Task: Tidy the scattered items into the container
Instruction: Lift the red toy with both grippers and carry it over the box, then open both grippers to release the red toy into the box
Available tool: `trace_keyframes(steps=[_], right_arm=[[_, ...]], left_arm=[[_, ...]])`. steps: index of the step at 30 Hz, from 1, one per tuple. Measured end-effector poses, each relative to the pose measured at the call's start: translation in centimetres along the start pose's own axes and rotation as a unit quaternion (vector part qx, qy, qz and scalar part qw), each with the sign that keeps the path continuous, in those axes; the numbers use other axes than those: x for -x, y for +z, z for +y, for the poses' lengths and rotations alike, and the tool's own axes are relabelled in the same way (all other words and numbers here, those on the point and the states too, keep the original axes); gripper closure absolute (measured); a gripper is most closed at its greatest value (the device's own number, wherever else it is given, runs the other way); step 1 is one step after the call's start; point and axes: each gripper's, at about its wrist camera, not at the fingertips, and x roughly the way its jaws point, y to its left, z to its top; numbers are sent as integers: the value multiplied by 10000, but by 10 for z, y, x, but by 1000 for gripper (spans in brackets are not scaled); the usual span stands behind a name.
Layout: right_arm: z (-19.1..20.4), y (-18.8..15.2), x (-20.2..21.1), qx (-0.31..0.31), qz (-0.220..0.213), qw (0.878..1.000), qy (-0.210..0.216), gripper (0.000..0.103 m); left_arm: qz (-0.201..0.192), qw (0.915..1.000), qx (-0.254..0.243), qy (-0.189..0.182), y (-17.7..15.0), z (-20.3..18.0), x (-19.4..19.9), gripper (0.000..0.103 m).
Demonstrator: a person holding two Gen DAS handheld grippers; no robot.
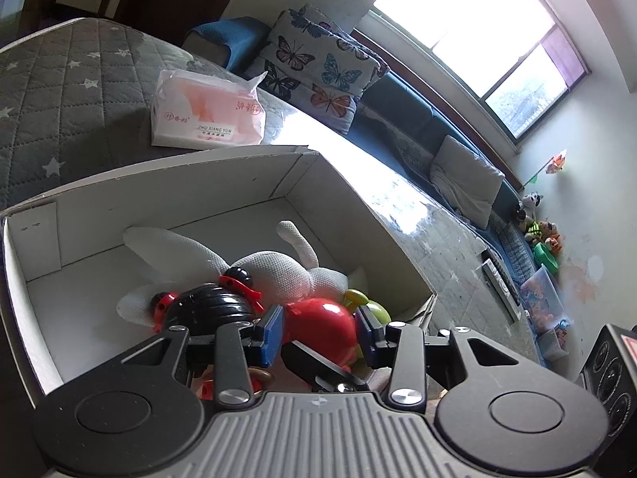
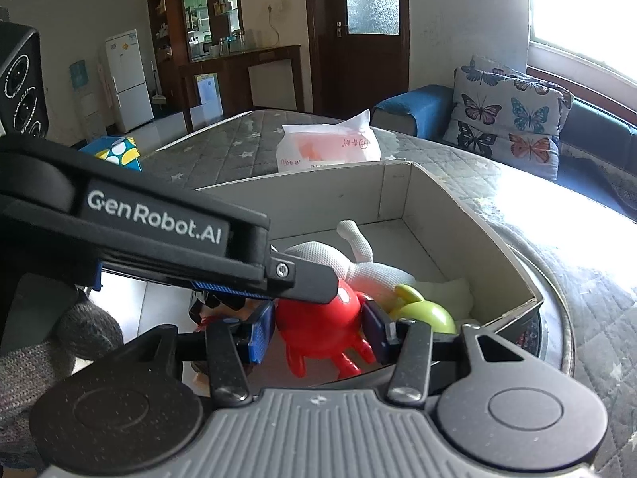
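Observation:
A white cardboard box [image 1: 171, 195] [image 2: 450, 215] stands on the quilted table. Inside lie a white knitted plush [image 1: 274, 271] [image 2: 358, 263], a black-and-red toy [image 1: 215, 302], a green toy [image 1: 374, 310] [image 2: 426, 310] and a red plastic figure [image 1: 322, 322] [image 2: 318, 318]. My left gripper [image 1: 318, 336] hangs over the box, its blue pads [image 1: 272, 334] on either side of the red figure. My right gripper [image 2: 318, 330] is shut on the red figure at the box's near edge. The left gripper's body [image 2: 159, 231] crosses the right wrist view.
A pink tissue pack [image 1: 207, 113] [image 2: 330, 145] lies on the table behind the box. A butterfly cushion [image 1: 318, 67] [image 2: 509, 115] sits on the blue sofa. A black speaker [image 1: 609, 366] stands at the right. Toys line the far wall.

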Motion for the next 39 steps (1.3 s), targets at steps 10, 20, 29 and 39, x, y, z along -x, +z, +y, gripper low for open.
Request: trace_keyframes(steps=[10,20,29,39], right_arm=[[1,-1,3,23,-35,10000,-8,54],[1,-7,27,-95,-293,9995,19,47],[4,-21,66,-199,-669,9975,-52,30],[3,-49,104,-228,-866,9957,-234,24]], left_arm=[[-140,9999,59,52,0,0,10,61],[-237,9997,15,9,-10,-11,24,61],[-319,9994,-147,-82,-31,-32,41,61],[-320,9984,-471,-36,-61,-59,50,61]])
